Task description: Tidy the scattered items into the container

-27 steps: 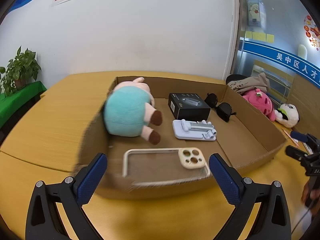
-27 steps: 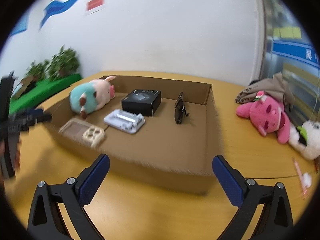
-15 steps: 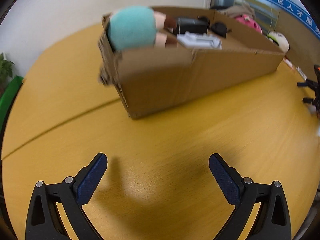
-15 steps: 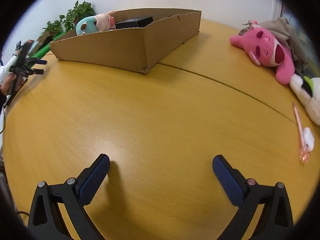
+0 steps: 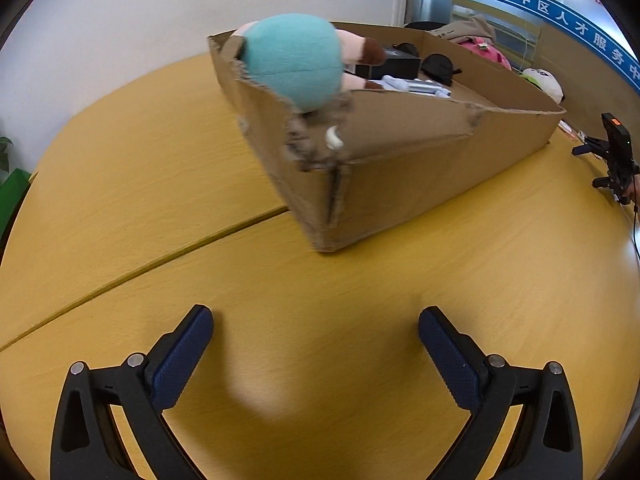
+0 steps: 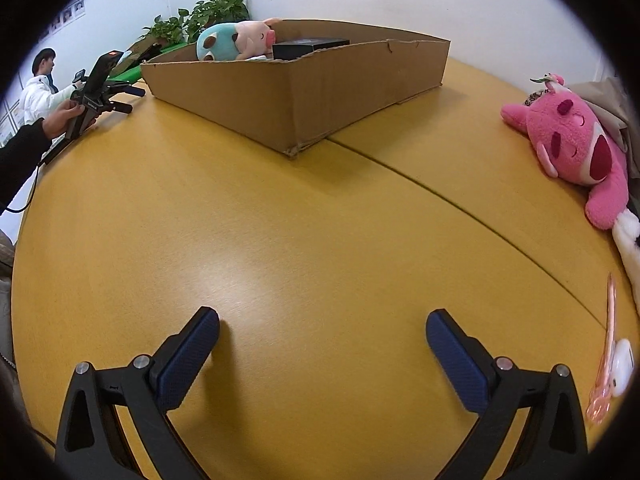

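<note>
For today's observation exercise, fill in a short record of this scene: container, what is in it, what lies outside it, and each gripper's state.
container: cardboard box on the yellow table
inside: pig plush, black box
outside: pink plush, pink pen
left gripper: open, empty
right gripper: open, empty

You have: one cardboard box (image 6: 296,92), three plush toys – teal pig (image 6: 228,42), pink one (image 6: 576,148), white one (image 5: 544,82); one black box (image 6: 308,46); one pink pen (image 6: 606,352).
</note>
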Available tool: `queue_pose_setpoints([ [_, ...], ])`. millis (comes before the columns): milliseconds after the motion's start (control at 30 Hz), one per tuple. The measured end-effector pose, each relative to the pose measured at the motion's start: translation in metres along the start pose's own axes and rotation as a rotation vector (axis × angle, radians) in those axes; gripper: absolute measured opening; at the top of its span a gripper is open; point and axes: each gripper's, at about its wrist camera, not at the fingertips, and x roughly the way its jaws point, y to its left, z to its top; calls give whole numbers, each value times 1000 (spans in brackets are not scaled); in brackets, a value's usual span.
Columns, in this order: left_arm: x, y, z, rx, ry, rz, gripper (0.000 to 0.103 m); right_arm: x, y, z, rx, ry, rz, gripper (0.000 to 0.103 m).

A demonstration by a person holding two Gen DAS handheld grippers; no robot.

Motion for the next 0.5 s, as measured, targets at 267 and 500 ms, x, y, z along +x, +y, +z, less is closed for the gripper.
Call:
queue_pose_setpoints([
  [267,0,9,-4,-22,-1,20,103,2,0,-3,-7,-5,1,103],
  [500,0,10,-4,-23,-1,20,103,1,0,-2,-7,-4,1,103],
])
